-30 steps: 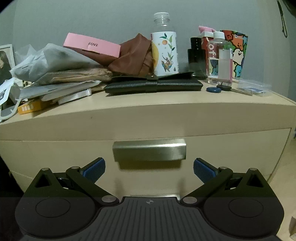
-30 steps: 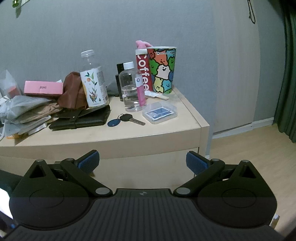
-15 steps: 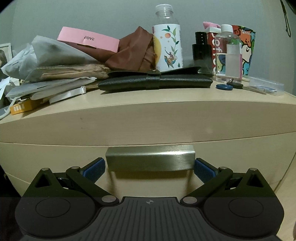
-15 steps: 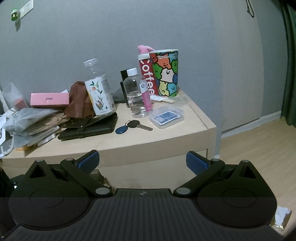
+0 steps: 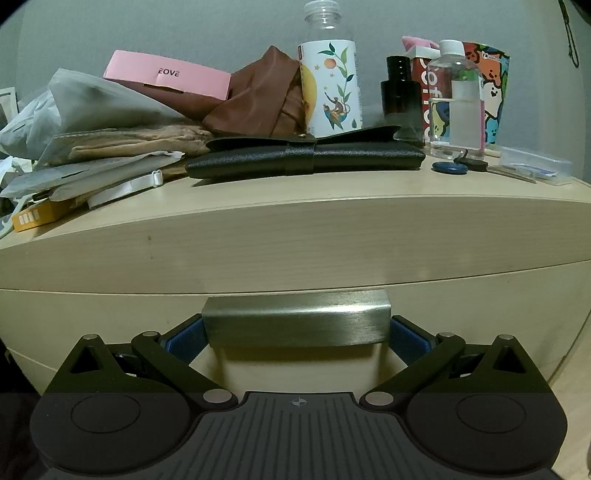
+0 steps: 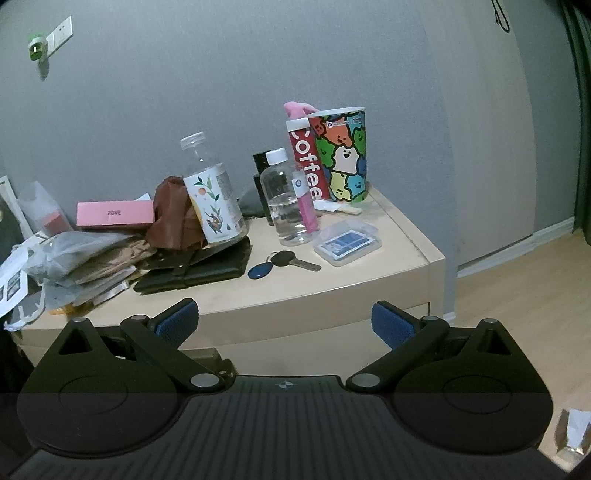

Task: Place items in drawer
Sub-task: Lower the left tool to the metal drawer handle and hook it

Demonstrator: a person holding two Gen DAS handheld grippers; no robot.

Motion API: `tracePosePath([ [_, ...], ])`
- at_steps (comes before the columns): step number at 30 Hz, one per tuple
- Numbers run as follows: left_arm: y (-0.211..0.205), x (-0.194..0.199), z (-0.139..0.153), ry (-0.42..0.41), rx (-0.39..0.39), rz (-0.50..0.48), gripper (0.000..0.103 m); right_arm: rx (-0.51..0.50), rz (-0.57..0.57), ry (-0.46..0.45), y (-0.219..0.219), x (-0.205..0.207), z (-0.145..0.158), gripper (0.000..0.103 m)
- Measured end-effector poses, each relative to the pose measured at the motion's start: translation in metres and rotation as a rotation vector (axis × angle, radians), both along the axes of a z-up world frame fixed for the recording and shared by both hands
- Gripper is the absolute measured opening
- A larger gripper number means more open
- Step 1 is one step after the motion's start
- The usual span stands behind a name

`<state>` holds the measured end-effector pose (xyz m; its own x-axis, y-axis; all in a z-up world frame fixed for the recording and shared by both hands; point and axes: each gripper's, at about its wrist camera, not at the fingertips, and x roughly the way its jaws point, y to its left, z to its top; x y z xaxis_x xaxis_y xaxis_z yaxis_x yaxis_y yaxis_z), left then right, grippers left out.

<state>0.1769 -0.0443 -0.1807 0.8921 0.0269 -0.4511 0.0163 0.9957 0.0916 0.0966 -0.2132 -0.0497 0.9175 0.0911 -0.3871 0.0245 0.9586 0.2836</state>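
**Drawer handle straddled, not yet gripped**

The left gripper point(image 5: 296, 334) is spread wide, its blue pads point(image 5: 184, 338) set at either end of the brushed metal handle point(image 5: 295, 323) on the shut drawer point(image 5: 110, 325). If closed off-centre, the handle could be slipped. The items, key point(image 6: 291, 260) and card case point(image 6: 347, 242) included, lie above the handle. The right gripper point(image 6: 283, 325) is held released. A second ago the handle was seen well ahead of the pads.

We see a grey wall point(image 6: 258, 74) behind everything, with a white socket plate point(image 6: 61, 33) high on it and a small green-lit plug point(image 6: 35, 50) beside that. A pale wooden floor point(image 6: 517, 295) runs to a white skirting board point(image 6: 517, 247), and crumpled paper point(image 6: 574, 430) lies on it.
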Motion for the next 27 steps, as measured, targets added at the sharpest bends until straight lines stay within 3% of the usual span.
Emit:
tracePosePath([
  [18, 0.004, -0.006, 0.002, -0.037, -0.057, 0.019, 0.098, 0.025, 0.014, -0.059, -0.001, -0.009, 0.004, 0.103],
  [27, 0.004, -0.006, 0.002, -0.034, -0.063, 0.022, 0.098, -0.075, 0.008, -0.128, 0.008, -0.018, 0.005, 0.103],
])
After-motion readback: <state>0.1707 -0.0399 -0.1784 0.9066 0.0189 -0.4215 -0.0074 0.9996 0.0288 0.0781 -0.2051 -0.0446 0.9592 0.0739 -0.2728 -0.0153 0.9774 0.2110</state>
